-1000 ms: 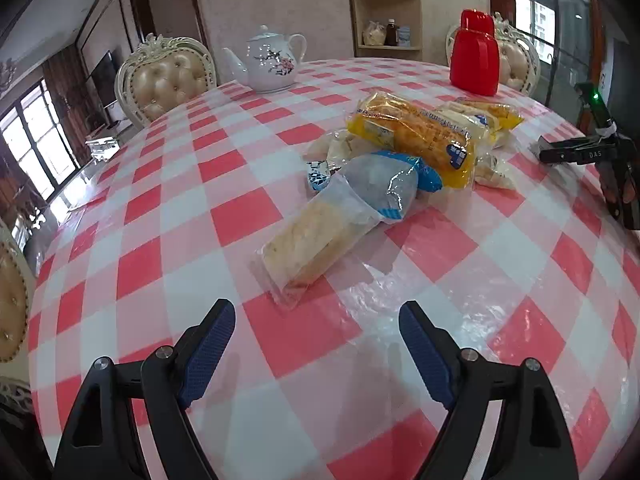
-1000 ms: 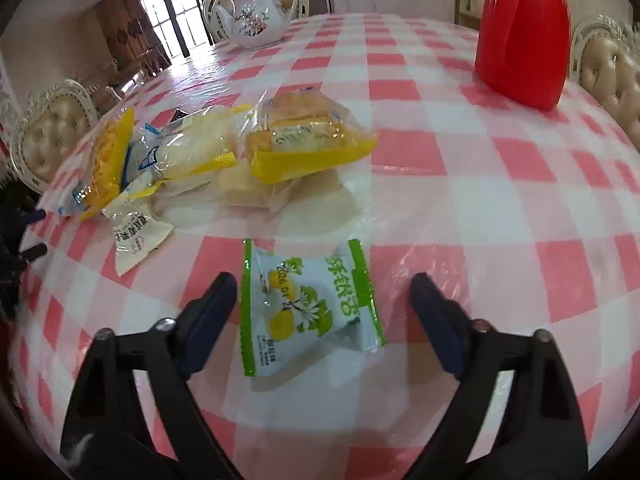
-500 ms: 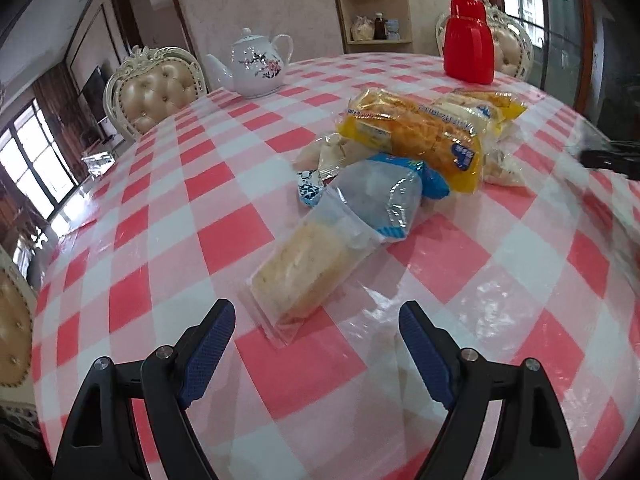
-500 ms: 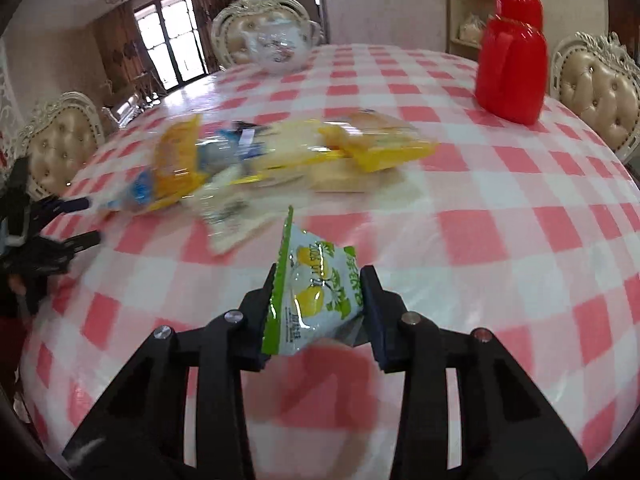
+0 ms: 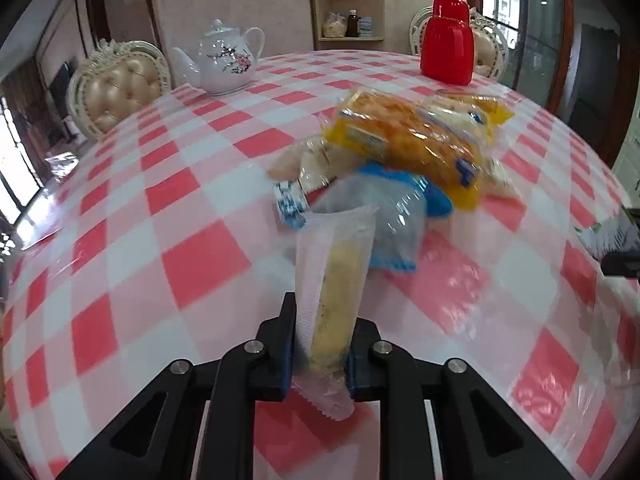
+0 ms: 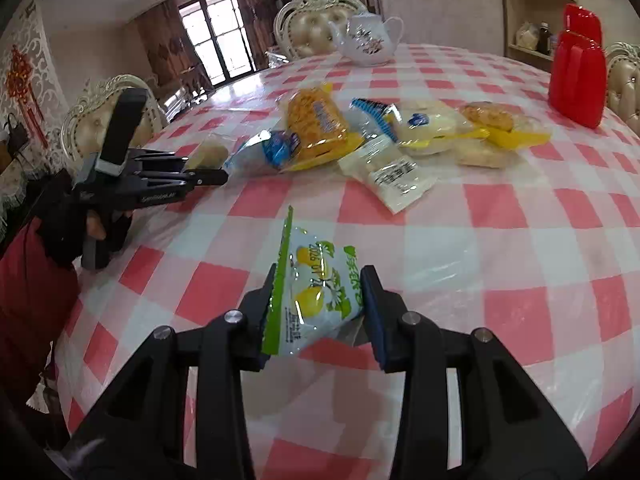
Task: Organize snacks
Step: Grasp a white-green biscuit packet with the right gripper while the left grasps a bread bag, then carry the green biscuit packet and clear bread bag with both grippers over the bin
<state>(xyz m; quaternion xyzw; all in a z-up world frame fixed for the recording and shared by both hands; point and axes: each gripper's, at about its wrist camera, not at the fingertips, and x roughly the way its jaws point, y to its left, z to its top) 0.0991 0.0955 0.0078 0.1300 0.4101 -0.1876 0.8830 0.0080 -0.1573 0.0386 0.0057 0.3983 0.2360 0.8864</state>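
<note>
Clear plastic bread packet (image 5: 334, 280) clamped upright in left gripper (image 5: 320, 354), lower centre of left view | green-and-white lemon packet (image 6: 316, 300) pinched in right gripper (image 6: 320, 320), lower centre of right view, above checked tablecloth (image 6: 500, 240) | snack pile (image 6: 384, 140) mid-frame | teapot (image 6: 366, 40) and red jug (image 6: 576, 68) at top.

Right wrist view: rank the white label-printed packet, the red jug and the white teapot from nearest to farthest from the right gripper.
From the right gripper:
1. White label-printed packet, just ahead, near edge of the pile.
2. Red jug, far right.
3. White teapot, far side, centre.
</note>
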